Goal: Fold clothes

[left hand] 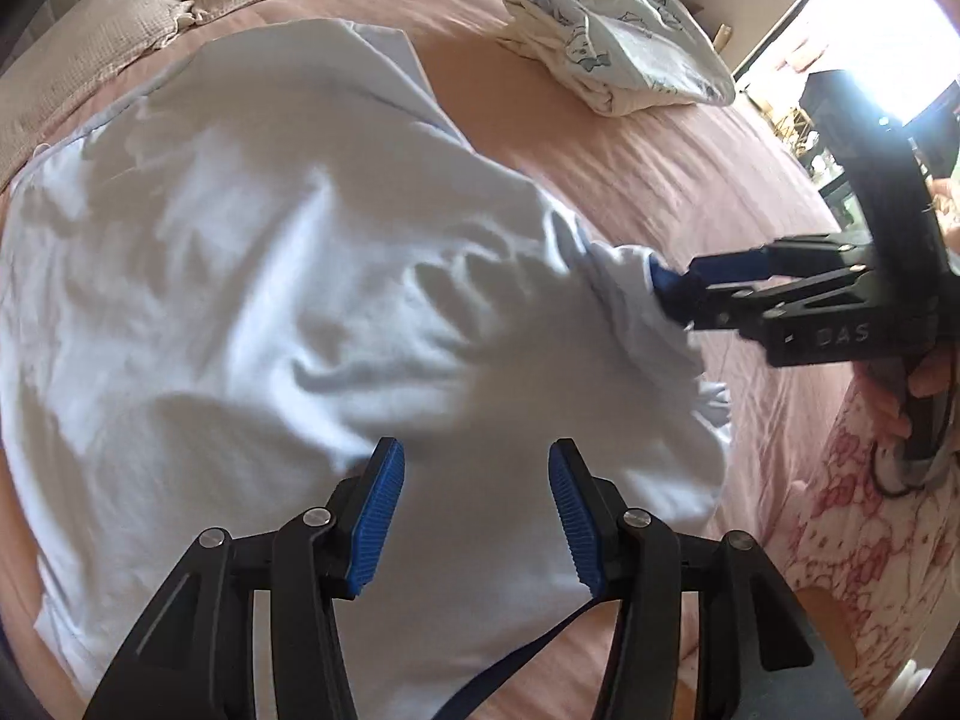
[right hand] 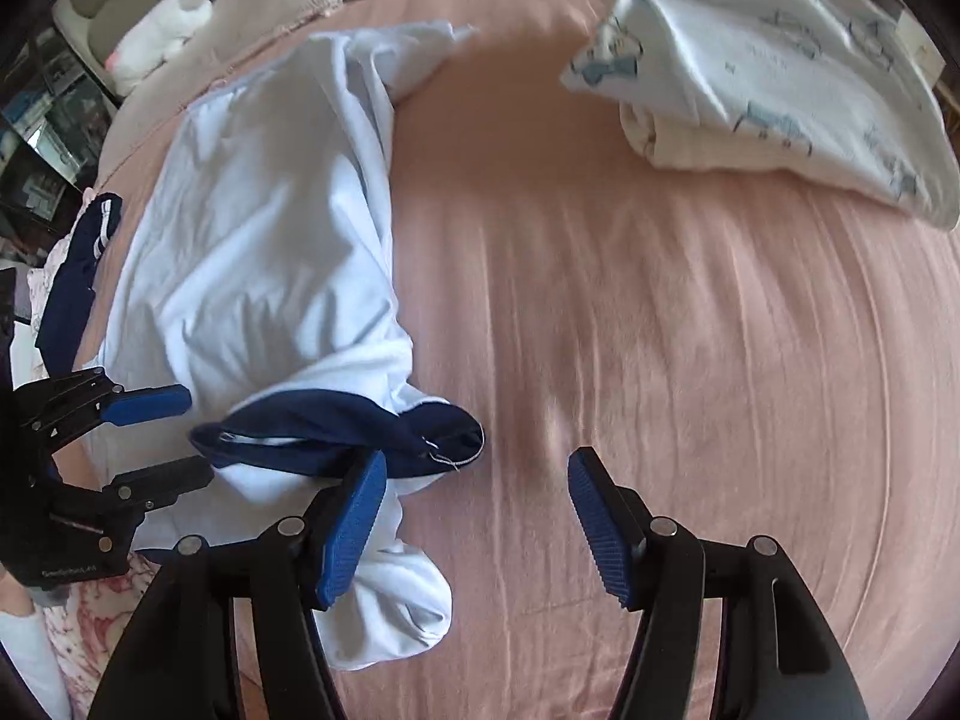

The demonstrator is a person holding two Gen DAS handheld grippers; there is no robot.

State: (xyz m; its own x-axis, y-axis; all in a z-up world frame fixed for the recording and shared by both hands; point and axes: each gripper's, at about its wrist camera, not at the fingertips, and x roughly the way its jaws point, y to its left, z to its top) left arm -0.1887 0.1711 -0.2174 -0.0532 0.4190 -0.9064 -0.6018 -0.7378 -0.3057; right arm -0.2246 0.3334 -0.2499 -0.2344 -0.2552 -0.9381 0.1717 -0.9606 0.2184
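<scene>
On the far left of the right wrist view, a dark blue piece of clothing (right hand: 75, 282) lies at the edge of the bed (right hand: 660, 330). It is partly under the big white shirt (right hand: 252, 228).

The left gripper (left hand: 477, 516) hangs over the near part of the shirt. Its fingers are wide apart and hold nothing. I think it is there to pinch the near edge, but that is only a guess.

The white shirt lies in the middle-left of the bed. It is bunched and wrinkly, not flat and not folded neat. Its dark blue trim (right hand: 336, 429) sits at the near end, all crumpled.

The right gripper (right hand: 477, 516) is low beside that blue trim. In its own view its fingers are wide open. One finger (right hand: 354, 516) is right up against the cloth, and the other is over the bare pink sheet. From the left wrist view I cannot tell if it grips the cloth.

Far to the right, a printed pile of cloth (right hand: 768, 72) sits well apart from the shirt. The pink sheet between them is bare, so nothing blocks the way.

At the near side, a person's pink flowered clothes (left hand: 864, 510) show.
</scene>
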